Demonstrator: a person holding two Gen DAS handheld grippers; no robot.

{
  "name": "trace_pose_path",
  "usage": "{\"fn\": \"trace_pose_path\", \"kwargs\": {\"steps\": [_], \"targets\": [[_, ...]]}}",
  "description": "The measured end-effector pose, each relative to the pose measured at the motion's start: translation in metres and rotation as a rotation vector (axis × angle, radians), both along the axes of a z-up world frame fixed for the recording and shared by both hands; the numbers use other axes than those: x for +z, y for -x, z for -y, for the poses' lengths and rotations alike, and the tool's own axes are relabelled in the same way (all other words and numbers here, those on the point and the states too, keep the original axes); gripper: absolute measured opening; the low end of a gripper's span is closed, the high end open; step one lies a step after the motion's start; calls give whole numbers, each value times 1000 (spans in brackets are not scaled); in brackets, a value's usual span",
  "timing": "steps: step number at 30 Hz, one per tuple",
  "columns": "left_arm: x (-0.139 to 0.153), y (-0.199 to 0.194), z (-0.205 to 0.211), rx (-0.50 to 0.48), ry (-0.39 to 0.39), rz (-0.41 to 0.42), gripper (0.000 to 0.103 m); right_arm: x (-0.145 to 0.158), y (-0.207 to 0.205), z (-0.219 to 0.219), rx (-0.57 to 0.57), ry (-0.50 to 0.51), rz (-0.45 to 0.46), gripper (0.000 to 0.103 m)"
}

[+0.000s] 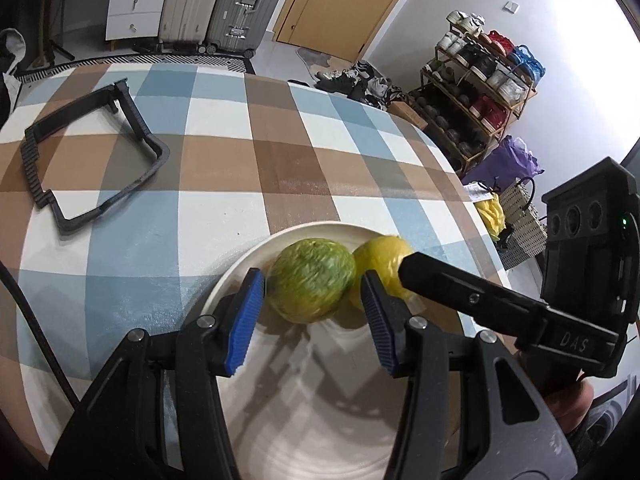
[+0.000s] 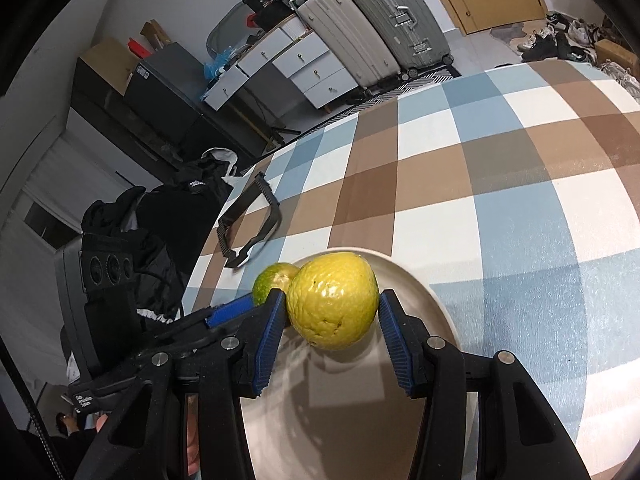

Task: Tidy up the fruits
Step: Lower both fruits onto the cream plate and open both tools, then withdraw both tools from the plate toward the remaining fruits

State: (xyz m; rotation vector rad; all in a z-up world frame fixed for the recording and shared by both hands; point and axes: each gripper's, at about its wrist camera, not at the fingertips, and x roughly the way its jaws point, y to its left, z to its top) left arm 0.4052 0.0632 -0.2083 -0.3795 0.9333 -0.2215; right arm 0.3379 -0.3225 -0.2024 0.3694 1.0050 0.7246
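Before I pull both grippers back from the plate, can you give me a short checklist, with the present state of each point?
1. Green fruit lies on the plate: ok.
2. Yellow fruit lies on the plate too, beside the green one: ok.
3. Left gripper is open, with gaps between the pads and the green fruit: ok.
4. Right gripper is free of the yellow fruit: cannot tell; the right pad is apart, the left pad looks to be touching.
5. Fruits have stopped rolling: cannot tell; the green one is blurred.
6. Grippers will not hit each other: not ok; they are close together over the plate.
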Motion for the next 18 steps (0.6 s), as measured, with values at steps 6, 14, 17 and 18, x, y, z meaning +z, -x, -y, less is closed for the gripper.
{"fn": "trace_pose_path", "kwargs": {"steps": [6, 14, 17, 18], "targets": [[16, 13, 4, 0, -32, 17, 51, 18, 11, 14, -28, -30, 40, 59], [58, 66, 12, 15, -104, 77, 63, 60, 60, 45, -92, -52, 143, 80], [76, 94, 15, 29, -136, 115, 69, 78, 90, 56, -105, -72, 212, 88], [83, 104, 16, 26, -140, 134, 70, 85, 103, 59, -107, -70, 243, 91]]}}
